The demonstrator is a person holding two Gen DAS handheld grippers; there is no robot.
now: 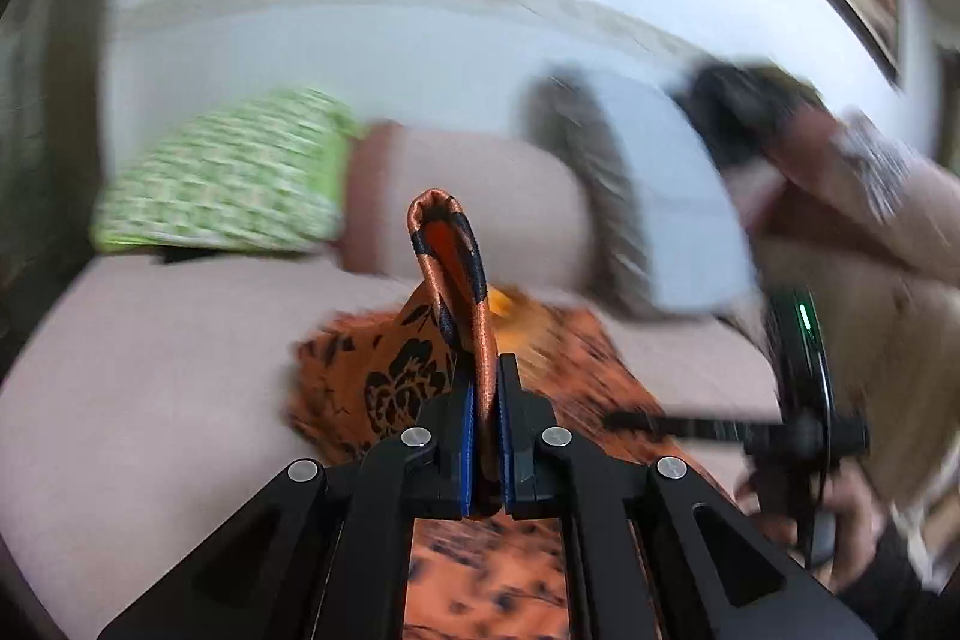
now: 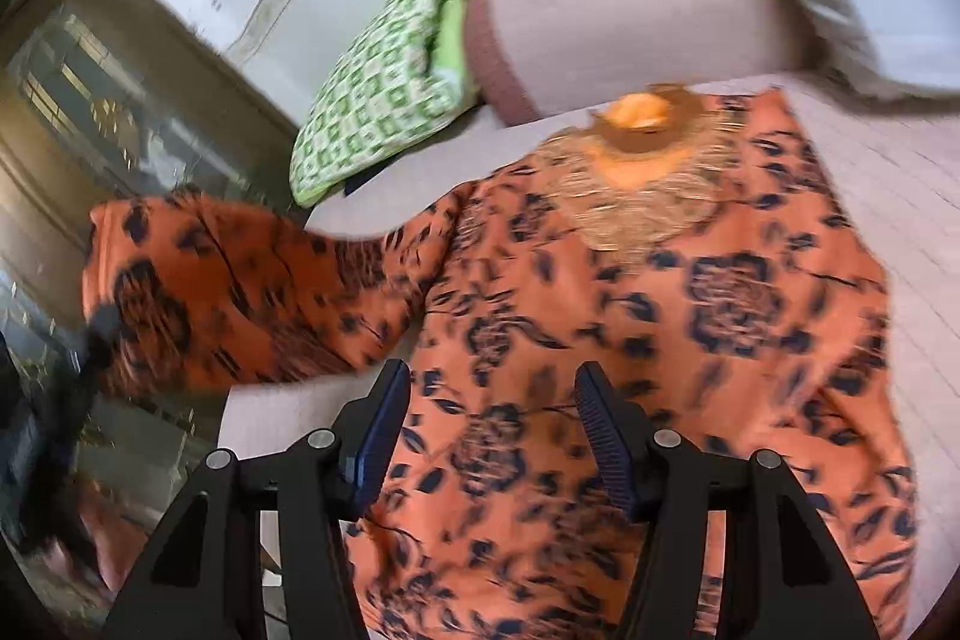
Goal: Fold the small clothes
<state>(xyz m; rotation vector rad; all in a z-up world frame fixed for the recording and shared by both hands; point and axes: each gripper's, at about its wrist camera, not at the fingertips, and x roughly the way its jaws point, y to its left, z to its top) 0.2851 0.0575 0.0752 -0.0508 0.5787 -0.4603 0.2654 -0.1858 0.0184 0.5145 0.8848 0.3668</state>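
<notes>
An orange top with dark flower print (image 2: 630,340) lies spread on a pale pink bed (image 2: 888,172), its gold-trimmed neckline at the far end. My left gripper (image 1: 486,400) is shut on a fold of its sleeve (image 1: 456,268), which stands up between the blue pads. In the right wrist view that sleeve (image 2: 228,286) is lifted out to the left, with the left gripper a dark blur at its end. My right gripper (image 2: 492,436) is open and empty, hovering above the body of the top. It also shows at the right of the left wrist view (image 1: 804,436).
A green-and-white checked pillow (image 2: 384,88) and a pink bolster (image 2: 630,4) lie at the head of the bed. A pale wall is behind. The bed's left edge drops to a dark floor and cabinet (image 2: 90,100).
</notes>
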